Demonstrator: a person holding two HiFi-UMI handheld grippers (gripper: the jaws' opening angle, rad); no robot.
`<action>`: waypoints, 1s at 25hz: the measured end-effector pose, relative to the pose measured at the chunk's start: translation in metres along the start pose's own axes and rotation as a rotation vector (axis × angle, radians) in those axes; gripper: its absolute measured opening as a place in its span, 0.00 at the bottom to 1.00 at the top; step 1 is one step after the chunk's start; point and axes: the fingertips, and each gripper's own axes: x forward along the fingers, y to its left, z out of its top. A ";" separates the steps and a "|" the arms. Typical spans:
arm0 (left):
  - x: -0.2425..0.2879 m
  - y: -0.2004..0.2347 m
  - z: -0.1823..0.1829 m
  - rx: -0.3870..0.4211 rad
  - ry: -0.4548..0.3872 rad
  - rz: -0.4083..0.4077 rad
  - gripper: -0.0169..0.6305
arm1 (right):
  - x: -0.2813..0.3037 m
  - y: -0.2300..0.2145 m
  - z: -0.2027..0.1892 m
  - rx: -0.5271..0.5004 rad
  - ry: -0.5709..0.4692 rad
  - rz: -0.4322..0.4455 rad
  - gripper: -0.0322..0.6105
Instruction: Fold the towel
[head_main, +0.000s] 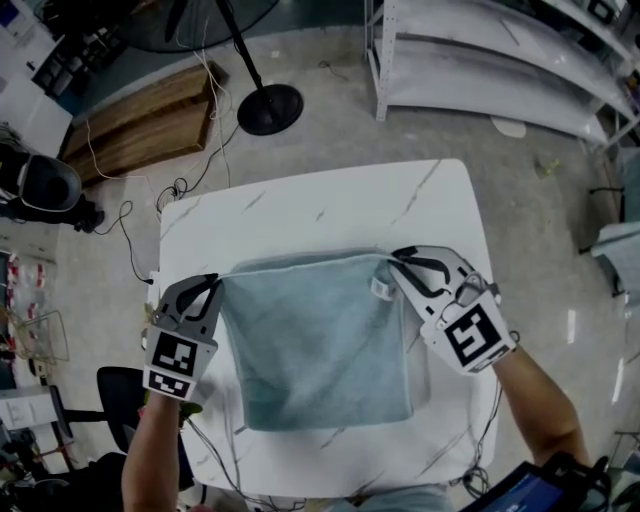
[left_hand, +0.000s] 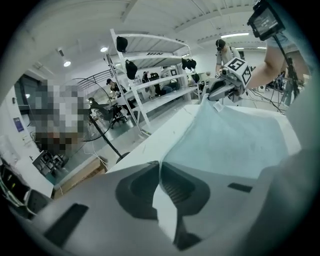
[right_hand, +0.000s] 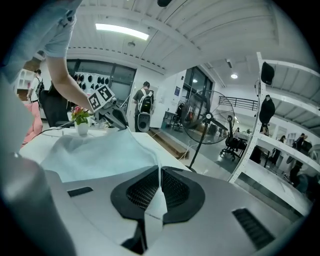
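- Towel (head_main: 320, 345), pale blue-grey, lay spread on the white table (head_main: 330, 200), with its near edge flat close to the person and its far edge raised a little off the surface.
- Left gripper (head_main: 212, 285) was closed on the far left corner. Its own view showed a thin layer of cloth pinched between the pads.
- Right gripper (head_main: 400, 262) was likewise clamped on the far right corner, just beside a small white label (head_main: 381, 289), with cloth sandwiched between its meshed pads.
- Gripping both far corners at once held that edge fairly straight between them, so it could probably travel as one line rather than sag or bunch.
- Near half rested on the table, likely serving as an anchor and as the mark to lay the far edge against.
- Judging from this, the fold was in hand but not yet made. The far edge would have to be carried towards the person and set down on the near edge.
- Slipping was the risk with so thin a pinch, and one corner leading the other would leave the edges askew.
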 end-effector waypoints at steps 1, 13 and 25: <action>0.006 0.001 -0.004 -0.002 0.024 0.002 0.06 | 0.004 0.001 -0.004 0.006 0.013 -0.003 0.10; 0.072 0.000 -0.051 -0.027 0.182 0.063 0.10 | 0.053 0.000 -0.074 -0.017 0.213 -0.037 0.12; 0.010 0.037 0.010 -0.198 -0.066 0.173 0.35 | 0.034 -0.030 -0.059 0.364 0.093 -0.033 0.33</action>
